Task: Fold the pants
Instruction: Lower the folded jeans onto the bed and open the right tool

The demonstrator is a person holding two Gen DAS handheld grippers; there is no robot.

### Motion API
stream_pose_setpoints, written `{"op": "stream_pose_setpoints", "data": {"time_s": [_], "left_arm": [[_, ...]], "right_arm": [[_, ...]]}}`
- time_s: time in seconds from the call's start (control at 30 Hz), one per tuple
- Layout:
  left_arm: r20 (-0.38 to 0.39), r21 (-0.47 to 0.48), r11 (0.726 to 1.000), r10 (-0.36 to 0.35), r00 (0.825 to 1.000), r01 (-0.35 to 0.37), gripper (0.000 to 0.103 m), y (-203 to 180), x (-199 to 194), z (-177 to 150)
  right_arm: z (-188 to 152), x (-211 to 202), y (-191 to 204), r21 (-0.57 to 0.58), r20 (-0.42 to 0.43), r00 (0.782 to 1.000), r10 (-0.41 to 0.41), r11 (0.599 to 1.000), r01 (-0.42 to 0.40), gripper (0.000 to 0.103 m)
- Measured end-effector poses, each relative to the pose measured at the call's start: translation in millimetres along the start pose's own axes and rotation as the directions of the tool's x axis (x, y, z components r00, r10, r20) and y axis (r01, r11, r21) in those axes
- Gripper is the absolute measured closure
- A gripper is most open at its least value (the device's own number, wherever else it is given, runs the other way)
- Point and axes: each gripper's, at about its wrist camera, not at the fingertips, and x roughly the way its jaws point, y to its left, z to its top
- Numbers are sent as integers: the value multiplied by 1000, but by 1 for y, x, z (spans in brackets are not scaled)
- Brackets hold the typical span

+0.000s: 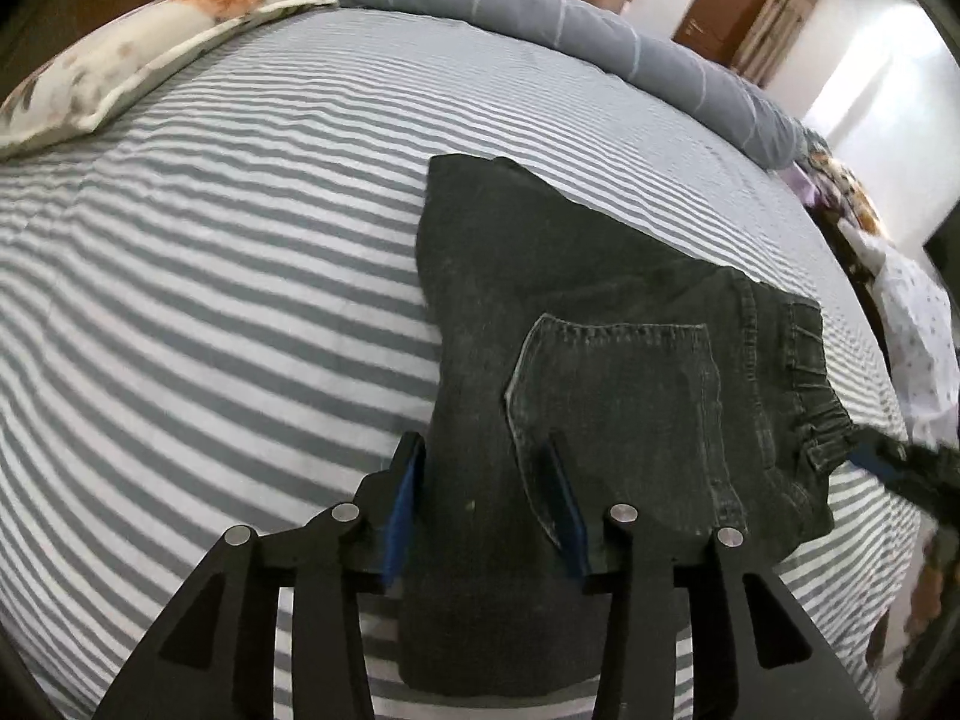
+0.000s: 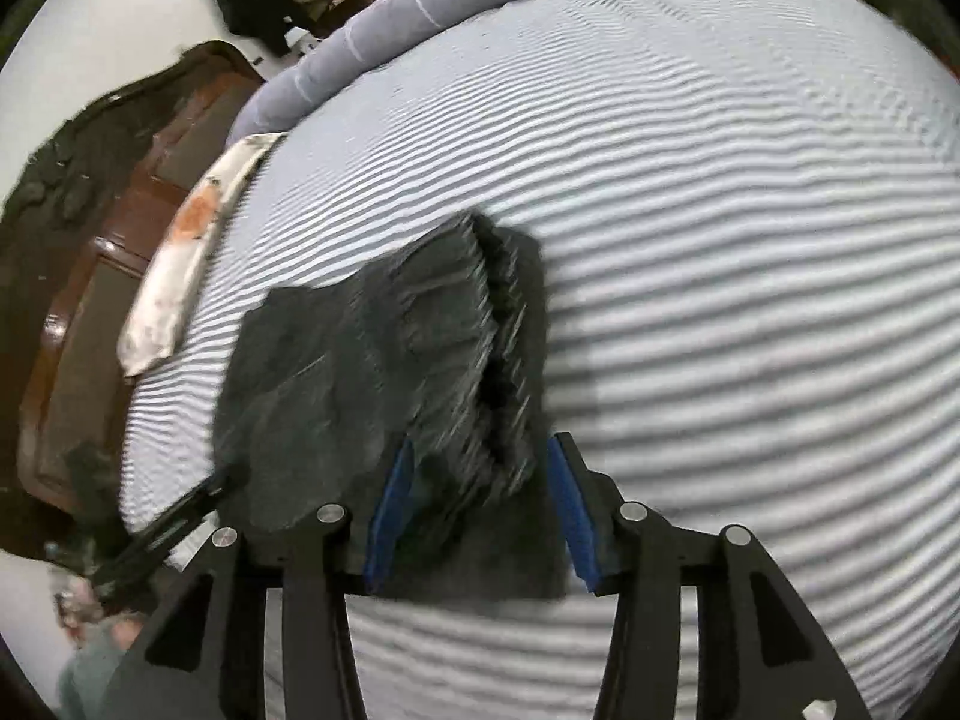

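Dark grey denim pants (image 1: 606, 372) lie folded into a compact stack on the striped bed, back pocket up, waistband to the right. My left gripper (image 1: 483, 450) is open, its blue-padded fingers hovering over the pants' near left part. In the right wrist view the pants (image 2: 384, 372) are blurred. My right gripper (image 2: 480, 450) is open over the waistband end. The right gripper also shows in the left wrist view (image 1: 900, 468) at the waistband corner. The left gripper shows in the right wrist view (image 2: 180, 510) at the pants' left edge.
The grey-and-white striped sheet (image 1: 210, 300) covers the bed. A floral pillow (image 1: 150, 48) lies at the far left, a rolled grey blanket (image 1: 540, 12) along the far edge. Clothes (image 1: 912, 312) are piled at the right edge. A wooden headboard (image 2: 78, 300) stands at the left.
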Motion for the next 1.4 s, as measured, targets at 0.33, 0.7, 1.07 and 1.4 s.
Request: {"op": "stream_pose_setpoints", "data": {"time_s": [0.33, 0.7, 1.07, 1.4], "left_arm": [[111, 209, 964, 141, 984, -162, 58, -30, -7, -10], [141, 179, 972, 130, 981, -155, 58, -20, -18, -5], [55, 155, 977, 138, 989, -145, 58, -7, -5, -4], [195, 84, 989, 101, 976, -119, 58, -5, -38, 7]], "right_arm": [[0, 35, -2, 143, -2, 1000, -13, 990, 13, 53], [2, 22, 26, 45, 40, 993, -112, 993, 110, 85], [-16, 33, -7, 168, 18, 990, -139, 977, 134, 84], [-6, -10, 22, 52, 133, 972, -194, 981, 189, 71]]}}
